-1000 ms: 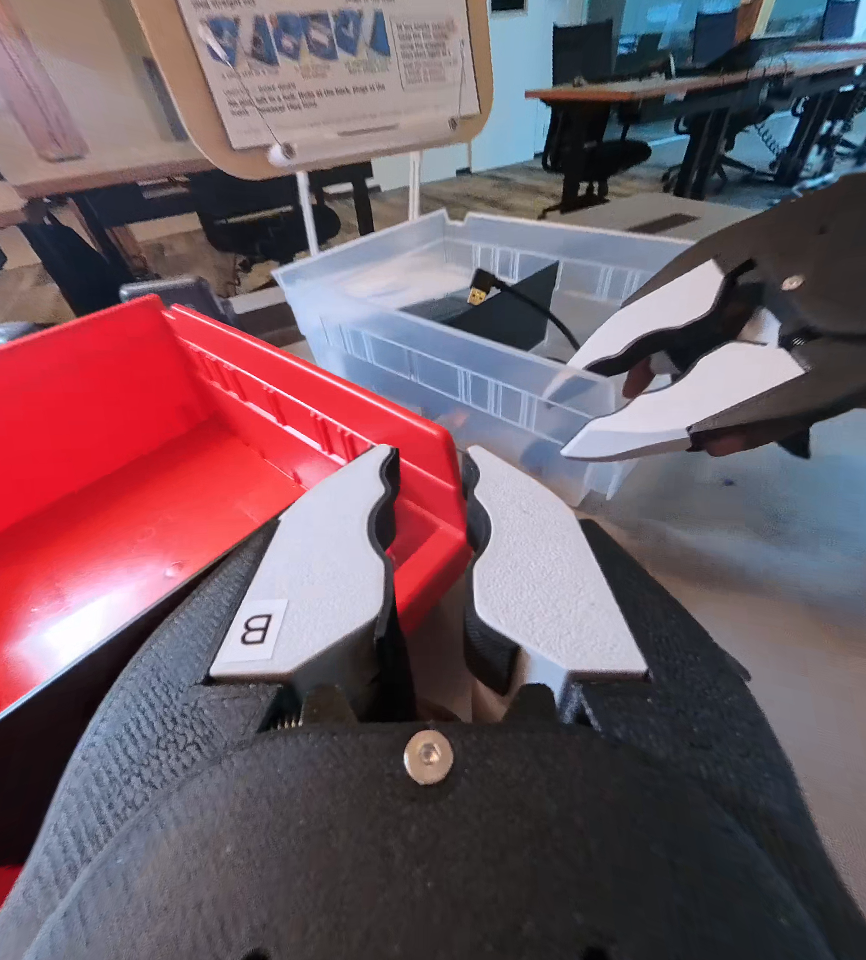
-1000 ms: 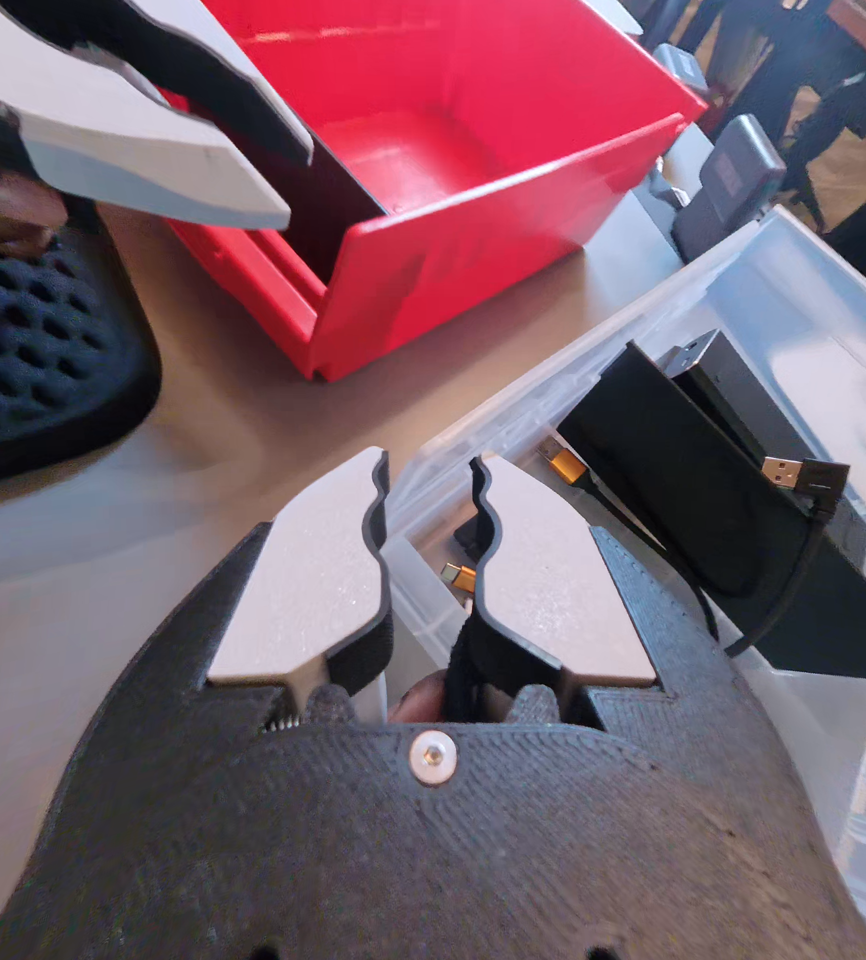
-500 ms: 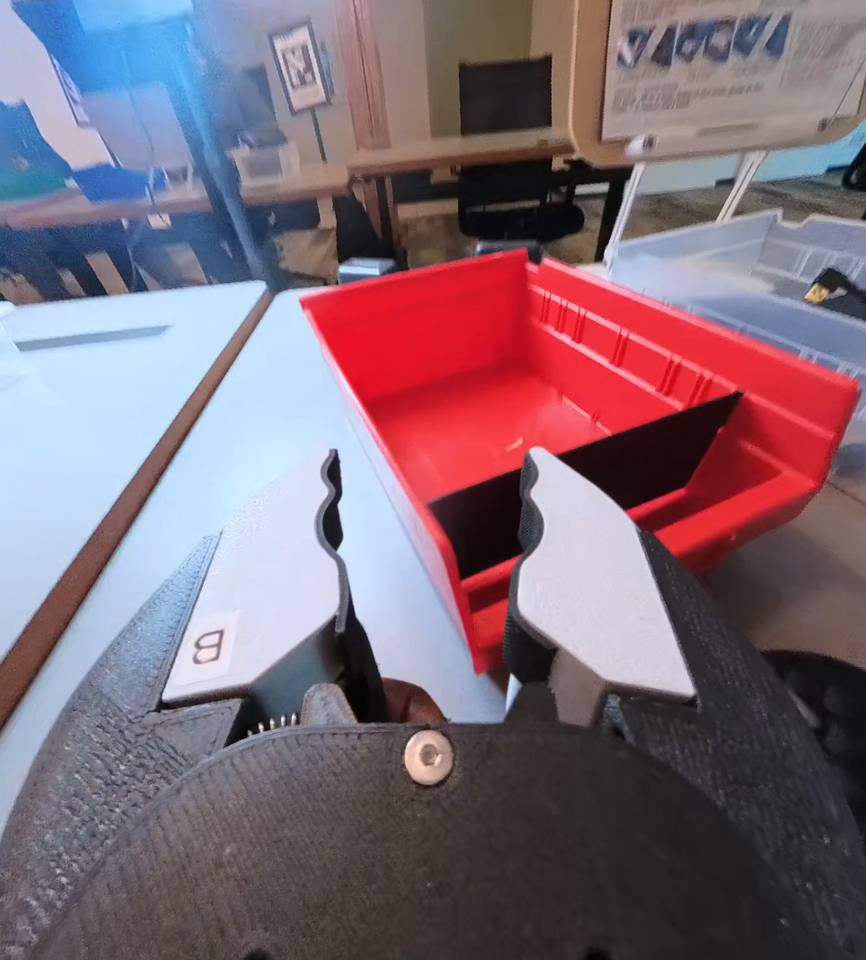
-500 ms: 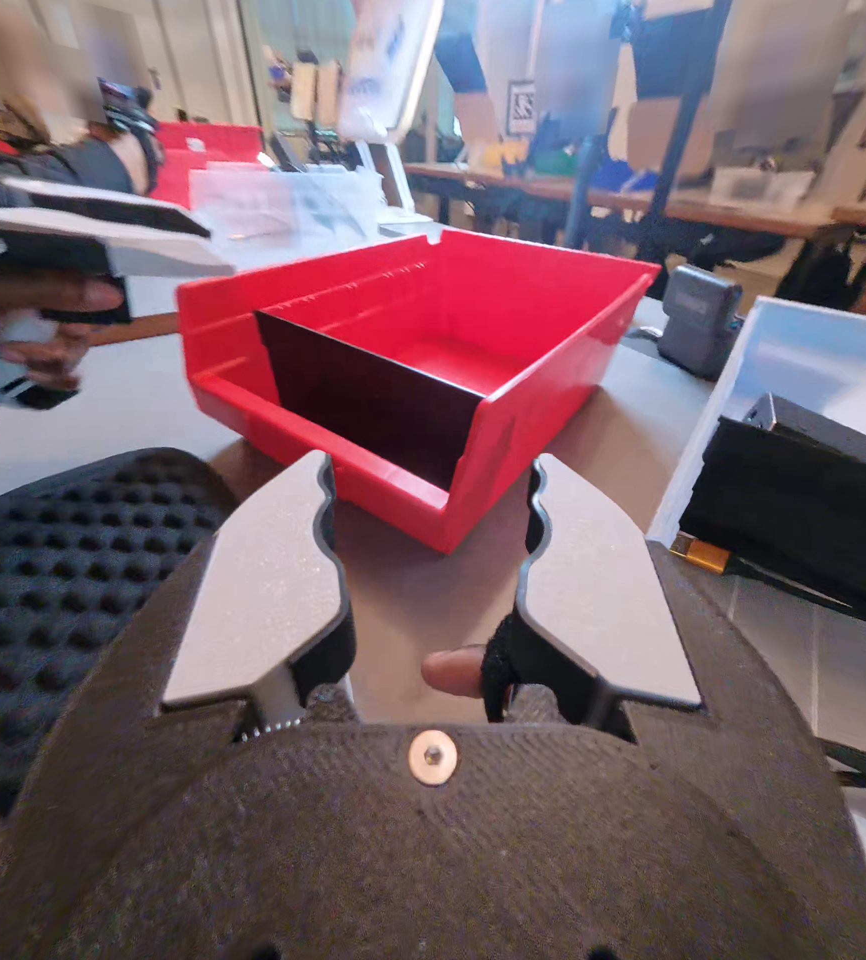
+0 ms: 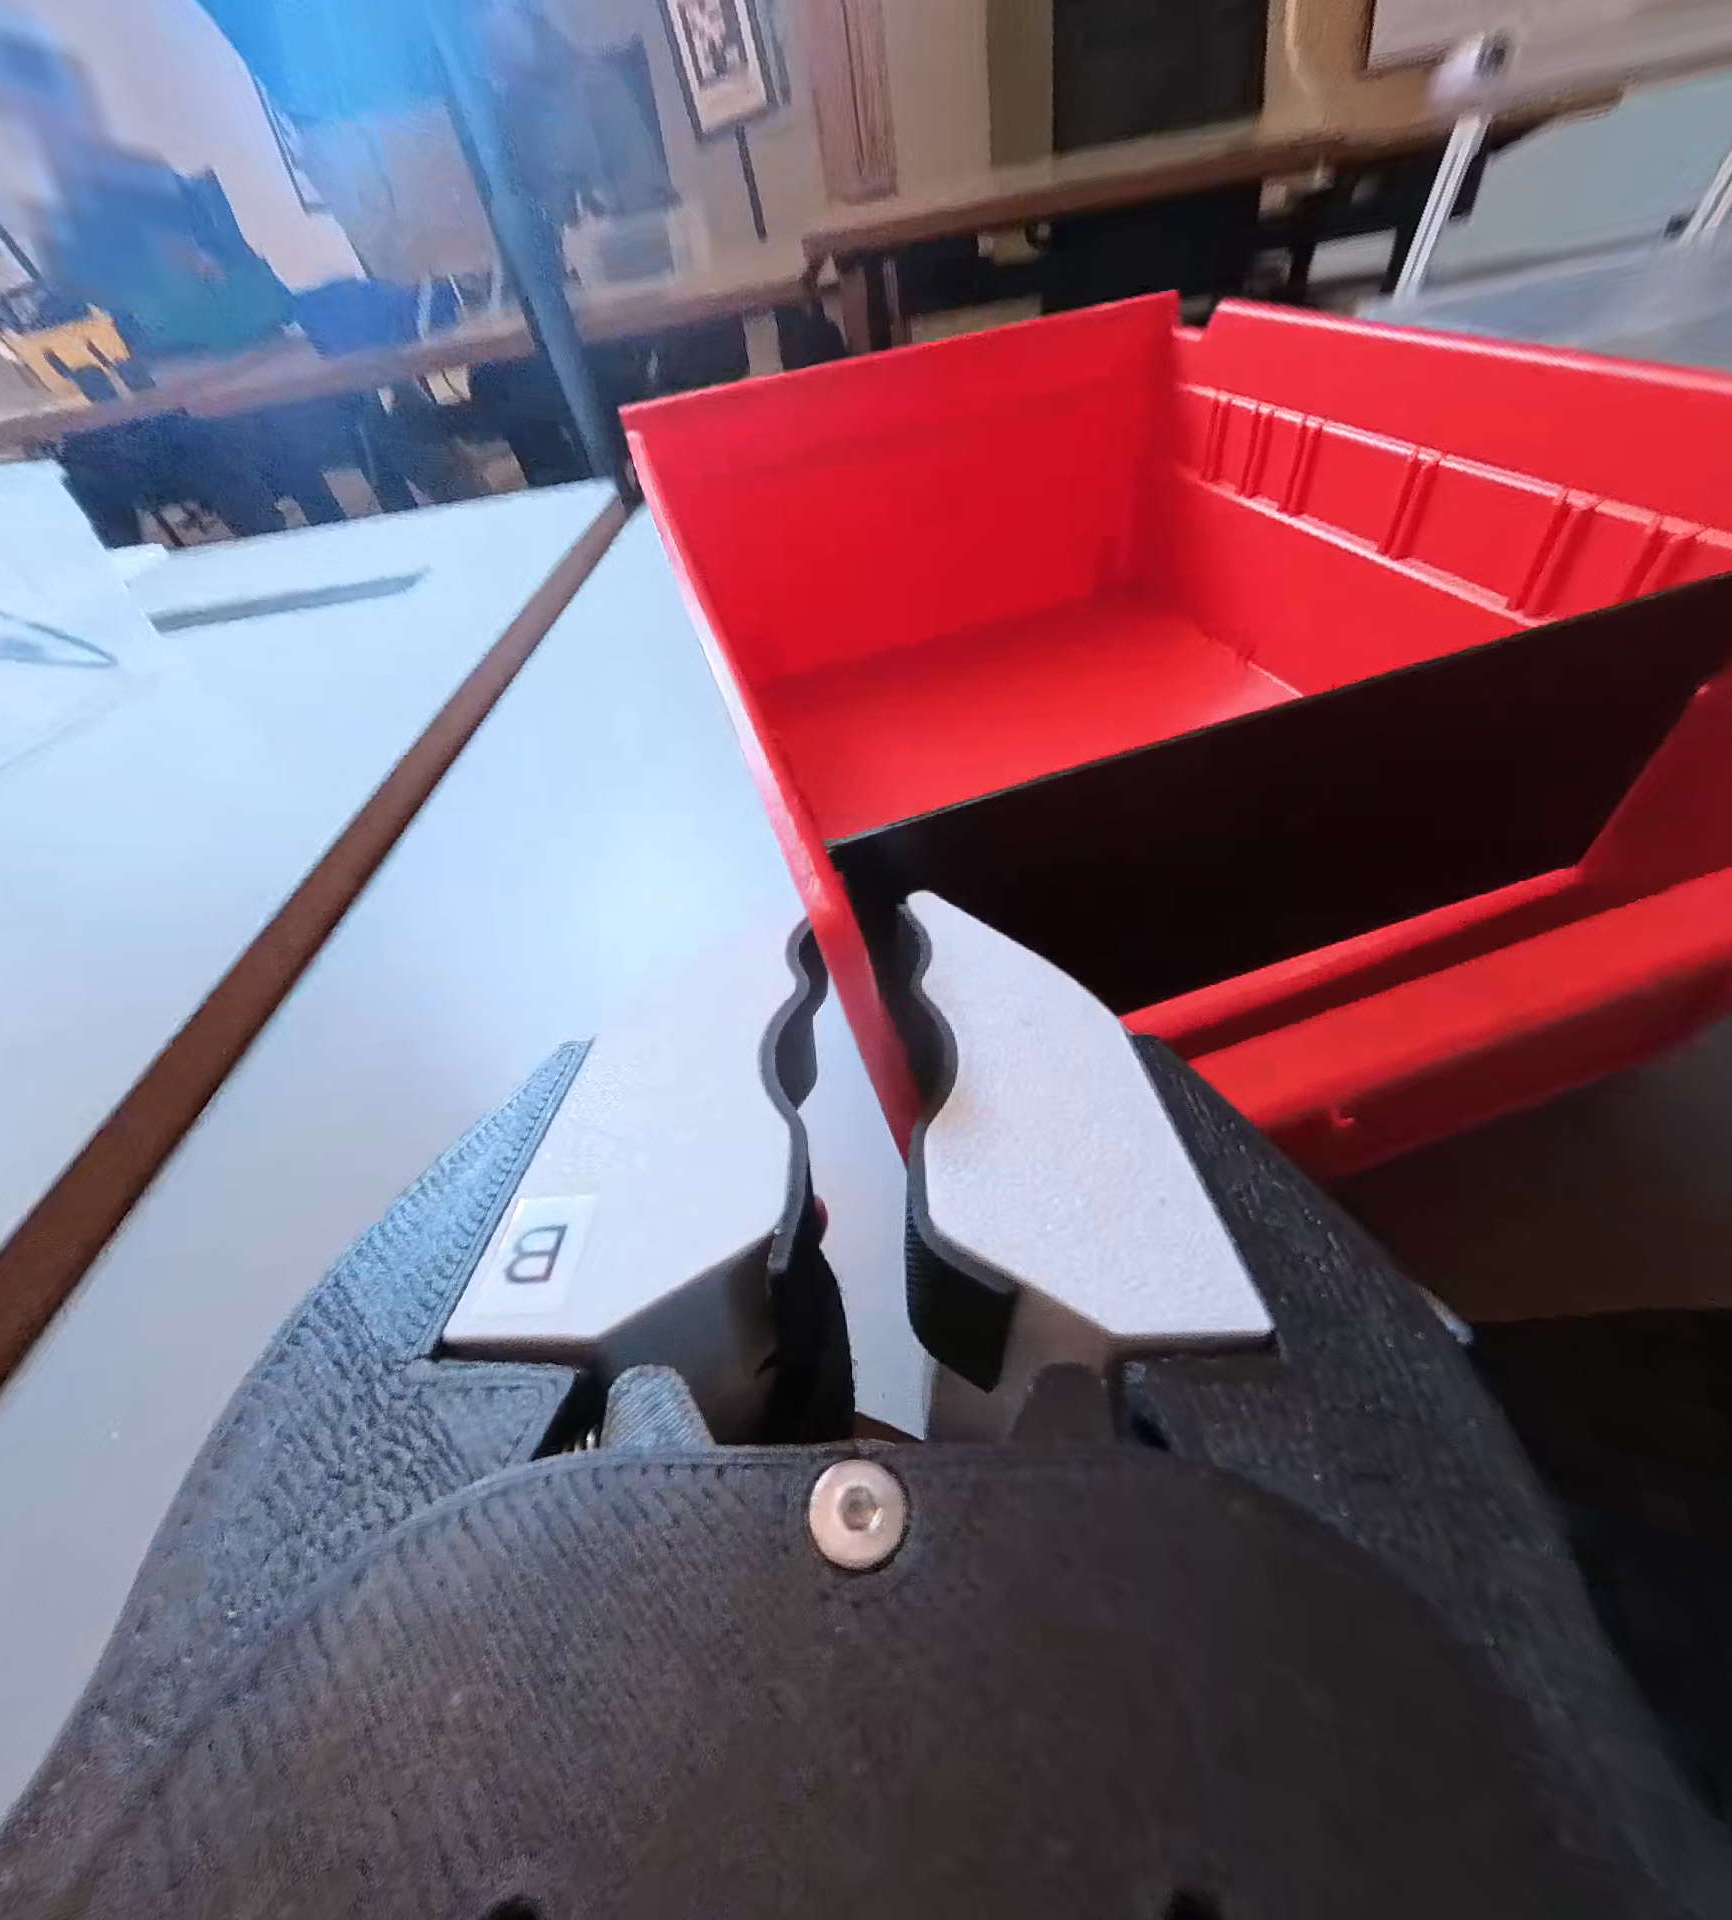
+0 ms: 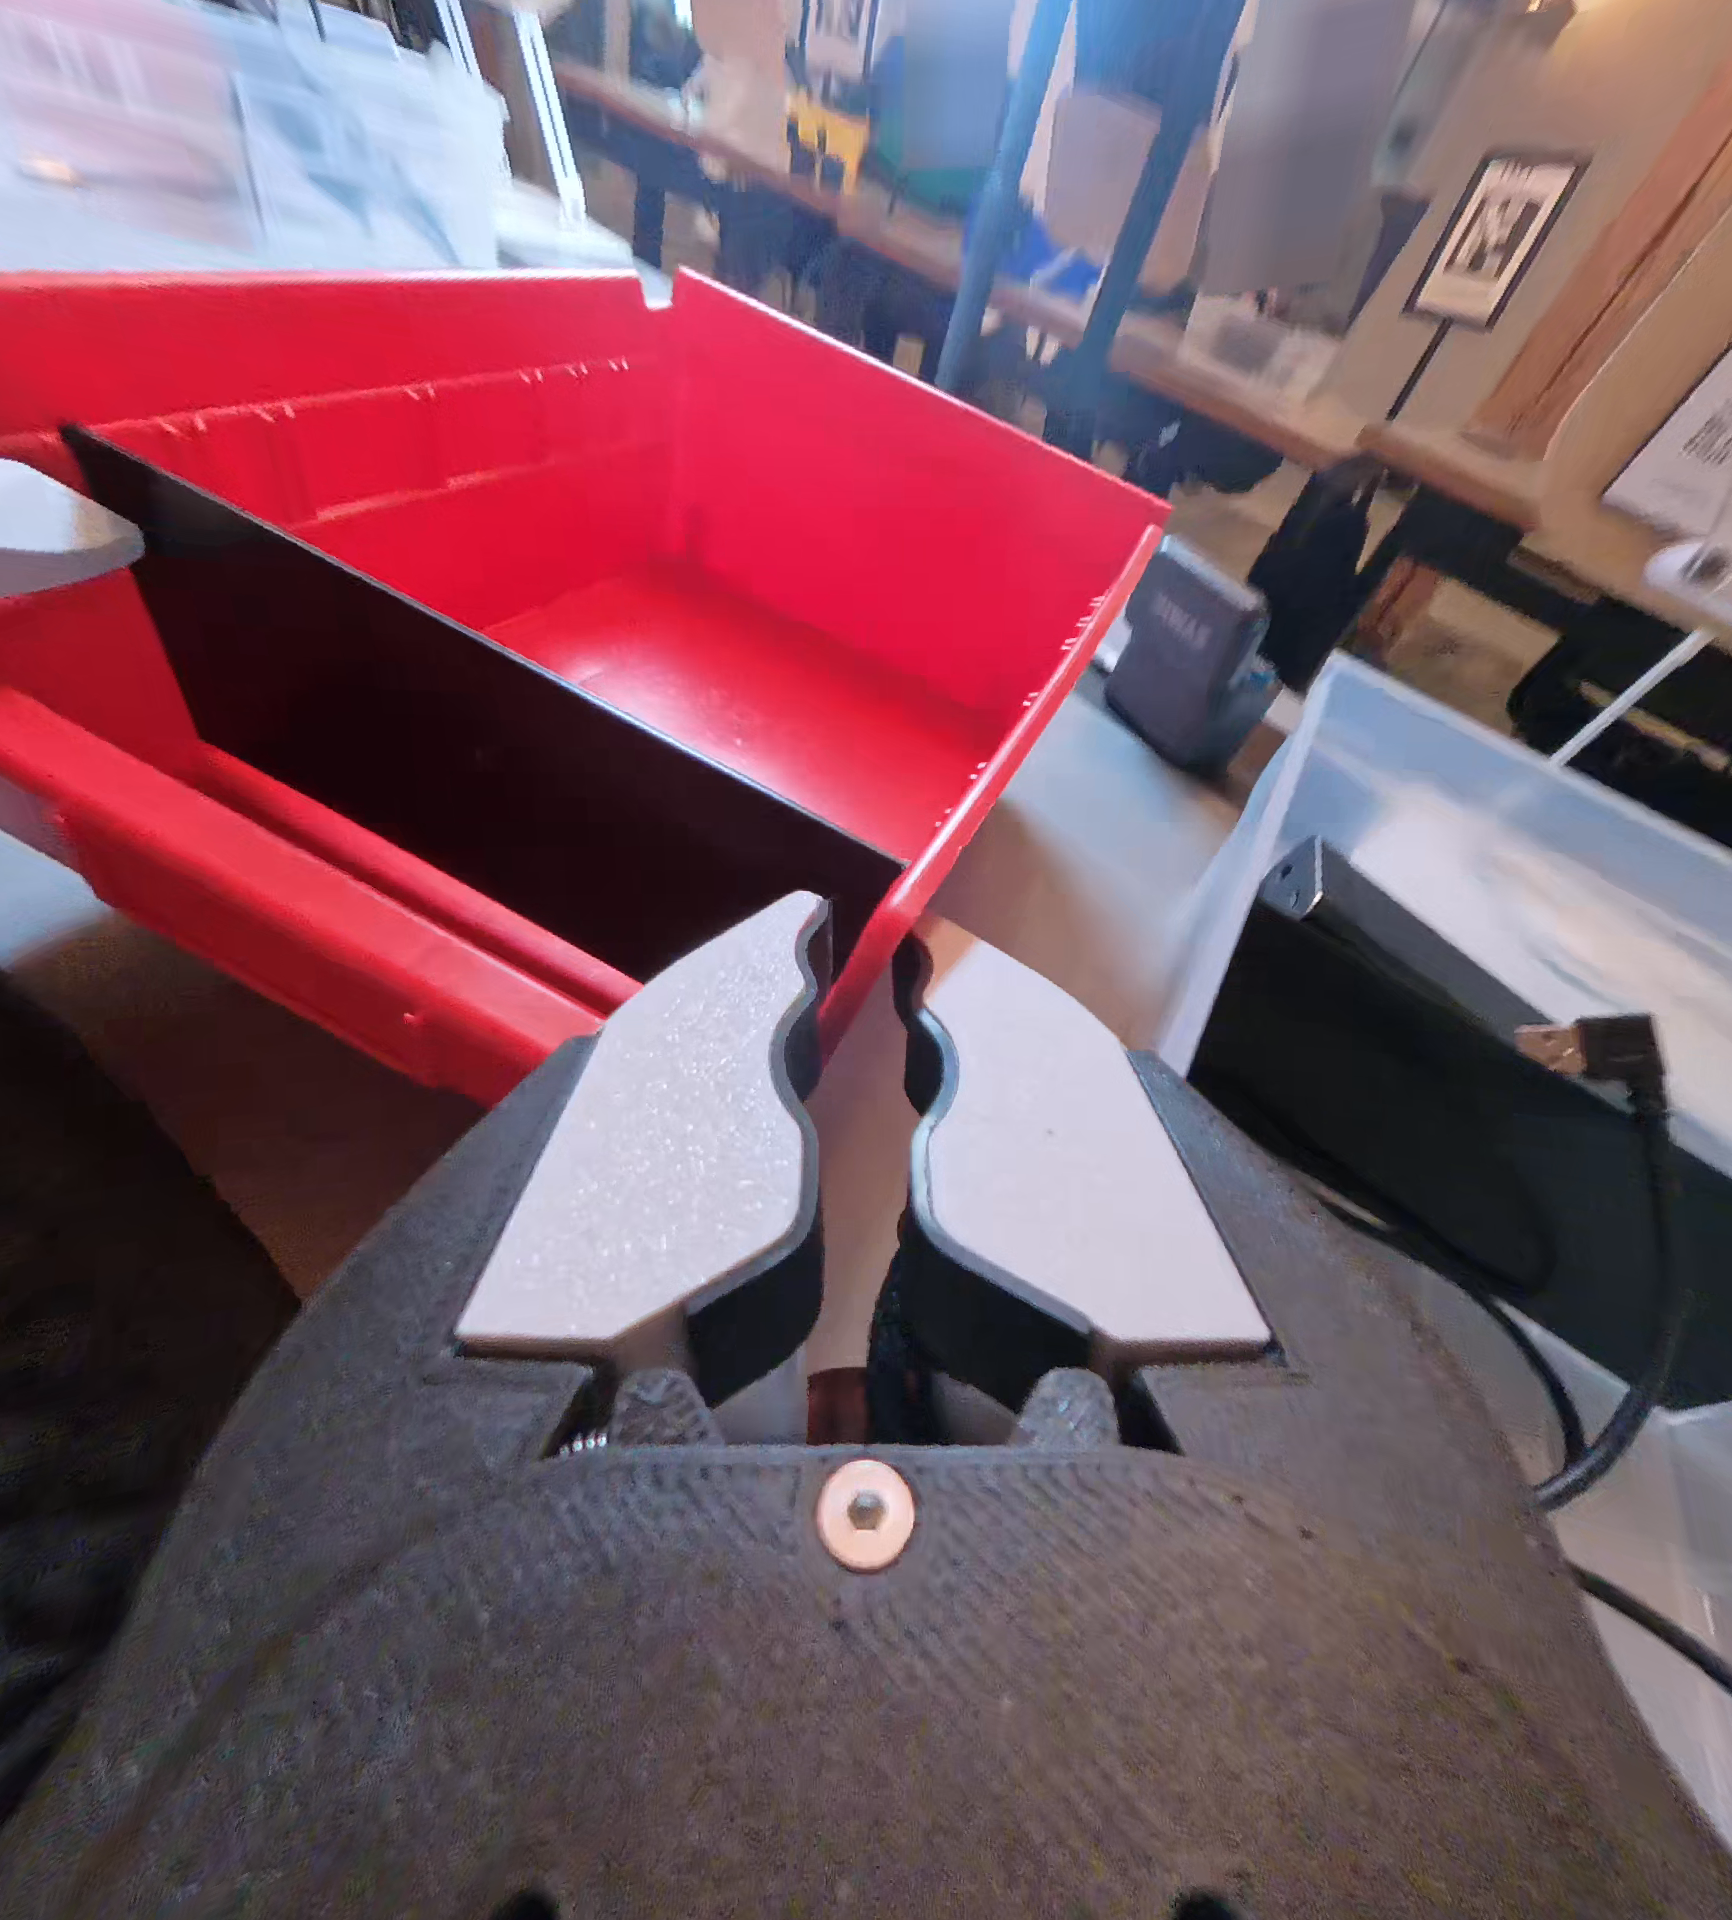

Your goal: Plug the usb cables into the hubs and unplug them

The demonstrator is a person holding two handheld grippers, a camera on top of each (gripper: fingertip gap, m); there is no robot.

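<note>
A red bin (image 5: 945, 540) with a black divider (image 5: 1257, 831) stands on the grey table. My left gripper (image 5: 857, 935) is closed on the bin's left wall near its front corner. My right gripper (image 6: 860, 930) is closed on the right wall of the red bin (image 6: 841, 468) near the divider (image 6: 477, 727). A black hub (image 6: 1361, 1039) lies in the clear bin (image 6: 1464, 707) to the right, with a black USB cable (image 6: 1651, 1299) and its loose plug (image 6: 1579, 1044) over it. The left gripper's finger (image 6: 10, 530) shows at the far left edge.
A black dimpled mat (image 6: 31, 1247) lies on the table in front of the red bin, also in the left wrist view (image 5: 1672, 1558). A grey device (image 6: 1189, 665) stands behind, between the two bins. A table seam with a brown edge (image 5: 322, 883) runs to the left. Left tips to right tips: about 20 cm.
Both grippers swung away from the clear bin to the red bin. Their jaws, wide open half a second ago, have closed on its left and right walls.
</note>
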